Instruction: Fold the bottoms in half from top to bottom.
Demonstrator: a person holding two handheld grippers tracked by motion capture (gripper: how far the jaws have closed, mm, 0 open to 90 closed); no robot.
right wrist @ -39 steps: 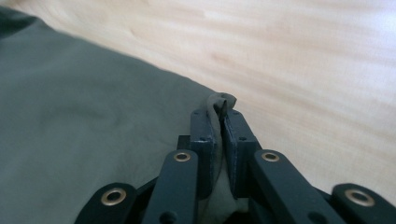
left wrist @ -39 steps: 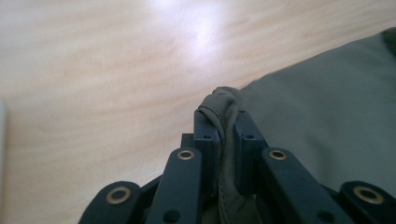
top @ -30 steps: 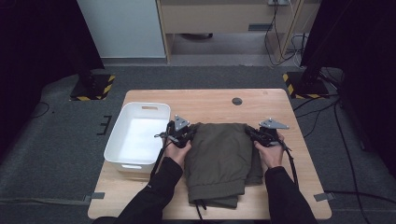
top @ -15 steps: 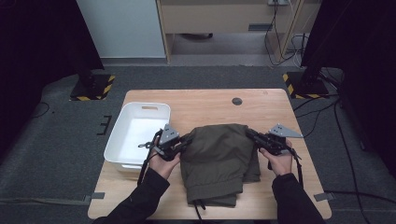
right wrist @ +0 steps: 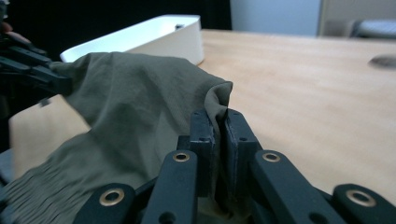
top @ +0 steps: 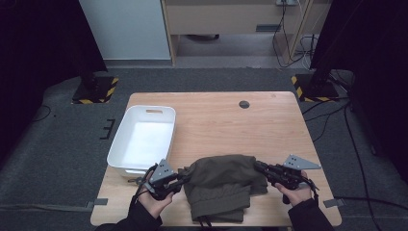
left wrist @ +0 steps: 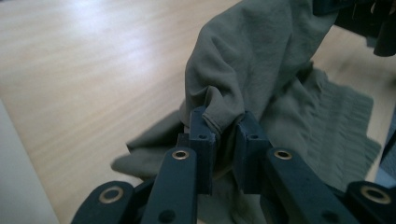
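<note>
Seen from above, a wooden table fills the middle of the frame. At its lower centre lies an olive-green garment, partly folded, its far edge lifted off the wood and doubled toward the bottom of the frame. A white plastic bin sits on the table at the left, just beside the garment and apart from it.

At lower left, the left gripper has its jaws clenched on the garment's left corner; in the left gripper view, a bunched fold of cloth is pinched between the two black jaws. At lower right, the right gripper grasps the opposite corner, and the right gripper view shows the hem squeezed tight between its pads.

The step in hand appears to be a fold, with both corners being carried over the lower part of the garment. The next move likely calls for laying the edge down evenly, both corners level, before letting go
</note>
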